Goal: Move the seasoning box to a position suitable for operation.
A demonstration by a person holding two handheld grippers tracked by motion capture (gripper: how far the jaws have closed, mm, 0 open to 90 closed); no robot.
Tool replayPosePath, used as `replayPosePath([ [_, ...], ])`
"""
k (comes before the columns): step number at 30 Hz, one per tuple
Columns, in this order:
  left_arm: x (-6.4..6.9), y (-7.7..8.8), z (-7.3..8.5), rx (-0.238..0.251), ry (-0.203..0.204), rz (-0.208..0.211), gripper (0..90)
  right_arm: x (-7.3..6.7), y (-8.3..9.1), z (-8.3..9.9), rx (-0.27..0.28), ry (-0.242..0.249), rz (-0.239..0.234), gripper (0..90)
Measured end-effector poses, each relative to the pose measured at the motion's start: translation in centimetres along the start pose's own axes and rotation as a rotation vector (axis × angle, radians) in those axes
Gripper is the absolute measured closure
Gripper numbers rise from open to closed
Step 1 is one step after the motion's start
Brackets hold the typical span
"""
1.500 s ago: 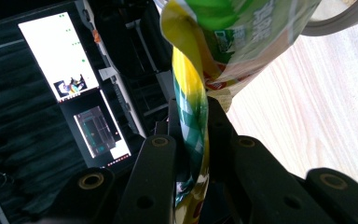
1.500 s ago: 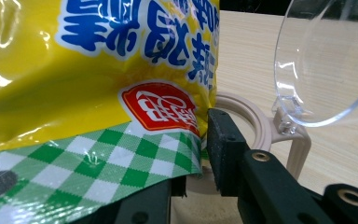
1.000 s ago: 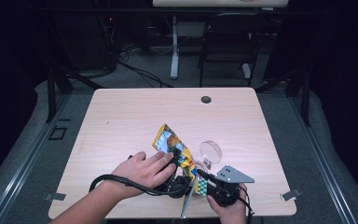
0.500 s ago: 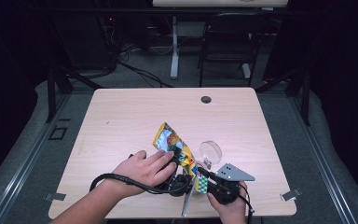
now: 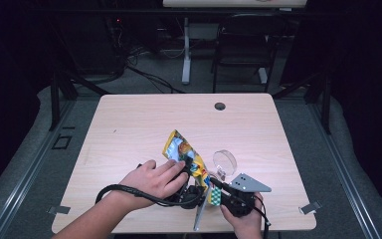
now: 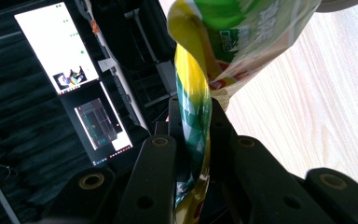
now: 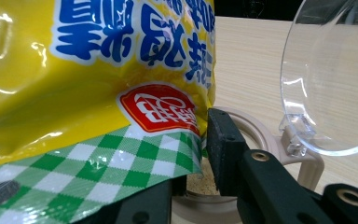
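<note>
A yellow snack bag with a green checked end lies slanted near the table's front edge. A person's left hand wraps my left gripper. In the left gripper view that gripper is shut on a twisted edge of the bag. My right gripper sits just to its right. In the right gripper view the bag's checked corner covers the left jaw of that gripper, so whether it is pinched stays unclear. Under those jaws is a beige jar holding powder, its clear lid tipped up.
The wooden table has a round cable hole at the back. The clear lid stands right of the bag. A grey strip lies at the front edge. Lit screens hang beyond the table in the left gripper view.
</note>
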State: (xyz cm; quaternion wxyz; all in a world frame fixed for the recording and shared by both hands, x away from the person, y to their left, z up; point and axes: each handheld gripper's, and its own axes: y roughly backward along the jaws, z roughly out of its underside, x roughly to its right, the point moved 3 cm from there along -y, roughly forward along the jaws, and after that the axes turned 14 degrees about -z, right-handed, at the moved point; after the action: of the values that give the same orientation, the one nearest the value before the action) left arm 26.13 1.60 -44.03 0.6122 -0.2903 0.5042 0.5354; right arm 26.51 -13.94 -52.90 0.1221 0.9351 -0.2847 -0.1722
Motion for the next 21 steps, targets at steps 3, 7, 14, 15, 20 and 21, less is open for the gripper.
replayPosePath([
  [3, 0.07, 0.07, 0.05, -0.002, 0.001, 0.002, 84.9, -0.08, -0.07, 0.03, -0.003, 0.002, -0.007, 78.5],
  [7, 0.13, 0.19, 0.13, 0.0, 0.001, 0.01, 84.9, -0.29, -0.24, 0.12, -0.006, 0.007, -0.011, 78.8],
  [14, 0.11, 0.42, 0.0, 0.009, 0.001, 0.009, 84.9, -0.57, 0.01, 0.23, -0.018, 0.009, -0.012, 79.0],
  [15, 0.02, 0.45, -0.04, 0.01, -0.009, 0.004, 84.9, -0.58, 0.05, 0.25, -0.018, 0.011, -0.012, 79.0],
  [20, 0.1, 0.49, -0.1, 0.013, 0.001, 0.008, 84.9, -0.59, 0.24, 0.33, -0.025, 0.019, -0.005, 79.0],
  [21, 0.07, 0.51, -0.11, 0.014, -0.004, 0.008, 84.9, -0.61, 0.29, 0.34, -0.027, 0.018, -0.005, 79.0],
])
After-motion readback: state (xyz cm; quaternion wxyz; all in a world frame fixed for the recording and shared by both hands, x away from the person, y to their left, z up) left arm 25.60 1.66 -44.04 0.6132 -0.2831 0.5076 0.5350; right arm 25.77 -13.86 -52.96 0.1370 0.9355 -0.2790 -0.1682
